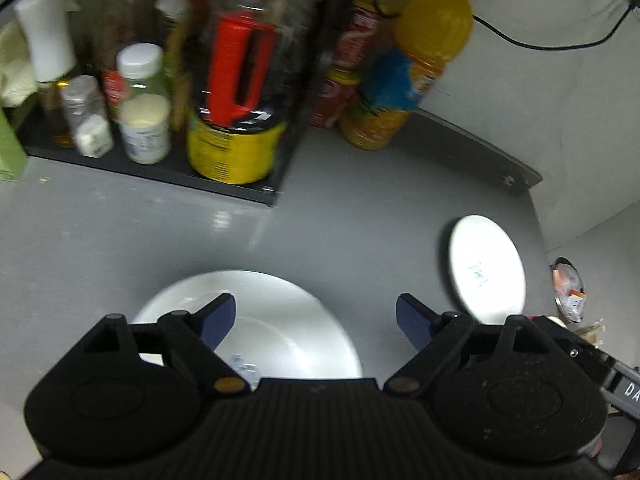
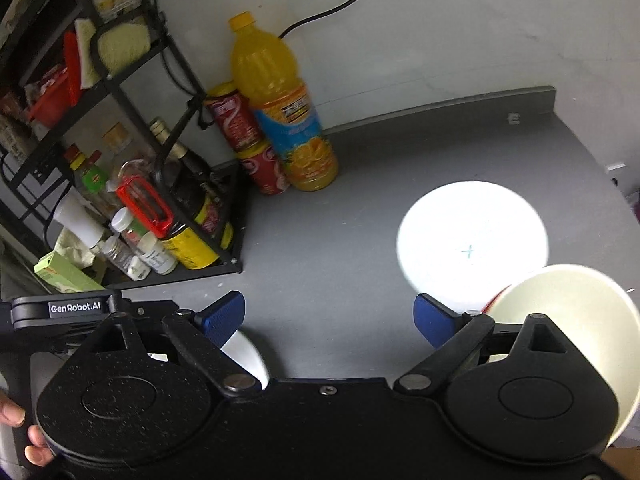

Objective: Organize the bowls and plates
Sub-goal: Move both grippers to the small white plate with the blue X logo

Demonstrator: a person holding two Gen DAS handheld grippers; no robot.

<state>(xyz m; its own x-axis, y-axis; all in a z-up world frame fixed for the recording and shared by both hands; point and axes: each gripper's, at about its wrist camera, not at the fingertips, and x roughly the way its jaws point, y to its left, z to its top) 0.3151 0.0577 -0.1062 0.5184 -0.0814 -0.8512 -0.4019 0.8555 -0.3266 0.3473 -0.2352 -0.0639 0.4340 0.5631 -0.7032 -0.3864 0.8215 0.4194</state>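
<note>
A white bowl (image 1: 280, 320) sits on the grey counter right under my left gripper (image 1: 316, 316), which is open above it with nothing between its blue pads. A small white plate (image 1: 486, 268) lies flat at the right of the left wrist view. In the right wrist view this plate (image 2: 472, 236) lies ahead and to the right of my right gripper (image 2: 330, 318), which is open and empty. A cream bowl with a red outside (image 2: 568, 312) sits at the lower right, partly behind the right finger. The white bowl's edge (image 2: 246, 354) shows behind the left finger.
A black wire rack (image 2: 120, 92) with sauce bottles, jars and a red-handled jug stands at the left. An orange juice bottle (image 2: 280, 108) and stacked red cans (image 2: 248, 140) stand against the back wall. The counter's raised edge (image 2: 520, 96) runs behind.
</note>
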